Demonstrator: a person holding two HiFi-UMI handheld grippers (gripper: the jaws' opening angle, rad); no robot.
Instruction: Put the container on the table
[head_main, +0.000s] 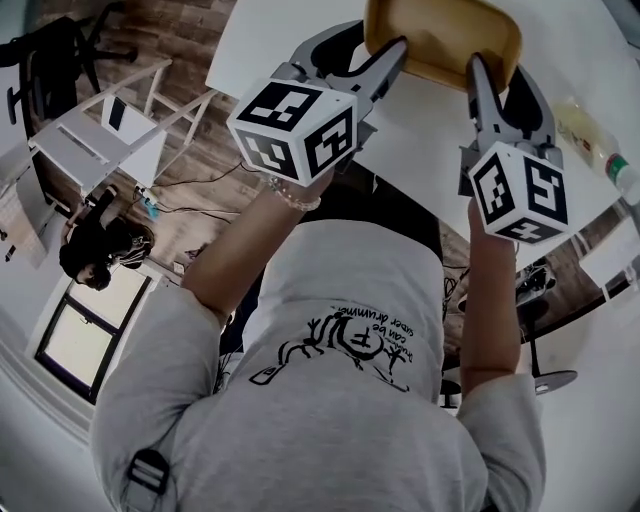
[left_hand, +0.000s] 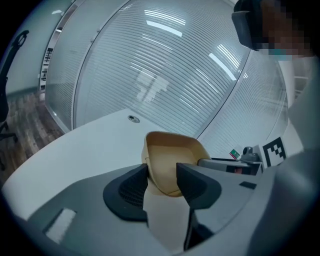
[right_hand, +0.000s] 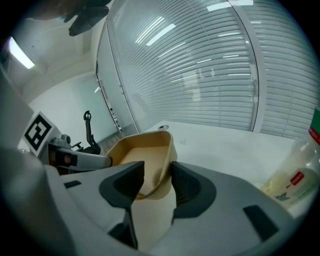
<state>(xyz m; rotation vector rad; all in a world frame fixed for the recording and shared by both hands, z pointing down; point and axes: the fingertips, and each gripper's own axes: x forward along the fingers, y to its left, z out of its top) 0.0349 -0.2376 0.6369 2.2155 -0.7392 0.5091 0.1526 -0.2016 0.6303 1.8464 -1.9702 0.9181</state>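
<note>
A tan plastic container (head_main: 440, 35) sits at the near part of the white table (head_main: 290, 40), held from both ends. My left gripper (head_main: 395, 50) is shut on its left rim and my right gripper (head_main: 478, 70) on its right rim. In the left gripper view the container (left_hand: 172, 157) has its wall pinched between my left gripper's (left_hand: 162, 180) jaws, with the right gripper's body (left_hand: 235, 162) beyond. The right gripper view shows the container (right_hand: 142, 150) clamped by my right gripper (right_hand: 157, 177). Whether its base touches the table is hidden.
A plastic bottle (head_main: 595, 145) with a green-and-red label lies on the table to the right (right_hand: 292, 175). A cable grommet (left_hand: 133, 118) is set in the tabletop farther off. A glass wall with blinds stands behind. A white side table (head_main: 95, 140) and chairs stand on the wood floor at left.
</note>
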